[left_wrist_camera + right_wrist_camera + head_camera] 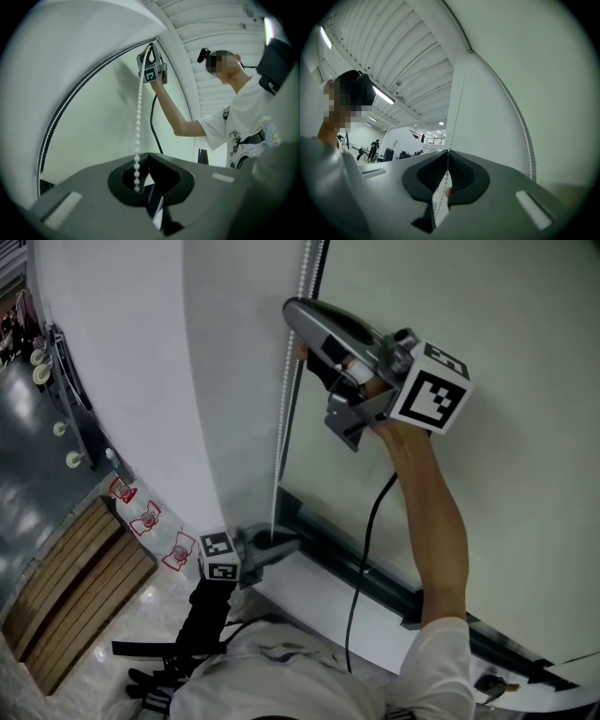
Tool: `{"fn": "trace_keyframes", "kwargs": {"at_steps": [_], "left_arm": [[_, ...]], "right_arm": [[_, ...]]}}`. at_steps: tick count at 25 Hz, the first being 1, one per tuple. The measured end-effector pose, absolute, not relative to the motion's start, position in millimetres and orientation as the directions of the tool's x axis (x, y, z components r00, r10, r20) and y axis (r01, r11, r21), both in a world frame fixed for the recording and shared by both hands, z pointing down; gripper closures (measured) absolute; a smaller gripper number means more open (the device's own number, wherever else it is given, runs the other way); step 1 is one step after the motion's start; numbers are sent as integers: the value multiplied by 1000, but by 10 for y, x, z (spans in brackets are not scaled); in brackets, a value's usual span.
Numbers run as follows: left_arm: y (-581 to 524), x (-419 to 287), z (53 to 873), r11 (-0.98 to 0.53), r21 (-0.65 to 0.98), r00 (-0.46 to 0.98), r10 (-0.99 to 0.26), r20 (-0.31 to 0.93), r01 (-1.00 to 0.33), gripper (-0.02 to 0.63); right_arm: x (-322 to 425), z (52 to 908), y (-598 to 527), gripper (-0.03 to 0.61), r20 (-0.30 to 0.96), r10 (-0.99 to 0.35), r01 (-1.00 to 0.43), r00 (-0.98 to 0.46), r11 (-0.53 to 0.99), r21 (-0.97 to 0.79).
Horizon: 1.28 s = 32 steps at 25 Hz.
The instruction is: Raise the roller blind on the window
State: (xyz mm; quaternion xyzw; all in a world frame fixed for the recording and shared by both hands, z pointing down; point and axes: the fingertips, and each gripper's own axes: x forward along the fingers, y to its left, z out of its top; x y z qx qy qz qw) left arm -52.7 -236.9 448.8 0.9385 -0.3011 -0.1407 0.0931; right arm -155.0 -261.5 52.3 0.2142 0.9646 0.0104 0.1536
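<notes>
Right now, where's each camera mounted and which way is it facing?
Head view: on the head, facing down at the window frame; shows right arm, right gripper, left gripper.
Left gripper view: on the left gripper, facing up the bead chain; shows the torso.
Right gripper view: on the right gripper, facing the ceiling; shows the head.
Shared: bead chain, all three.

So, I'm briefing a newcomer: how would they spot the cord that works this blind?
Find the big pale window panel and follow its left edge, where it meets the white wall. A thin bead chain hangs there, with the right gripper shut on it high up. It is white and beaded, unlike the smooth black cable dangling beside it.
</notes>
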Motion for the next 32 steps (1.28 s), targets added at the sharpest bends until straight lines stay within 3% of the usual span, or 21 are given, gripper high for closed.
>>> {"fn": "trace_keyframes", "kwargs": {"at_steps": [32], "left_arm": [[-2369,-536,4541,-797,273,776,-596,-206,-539,615]], "right_arm": [[-1621,2569,-2408,569,-49,424,426,-905,897,-117]]}}
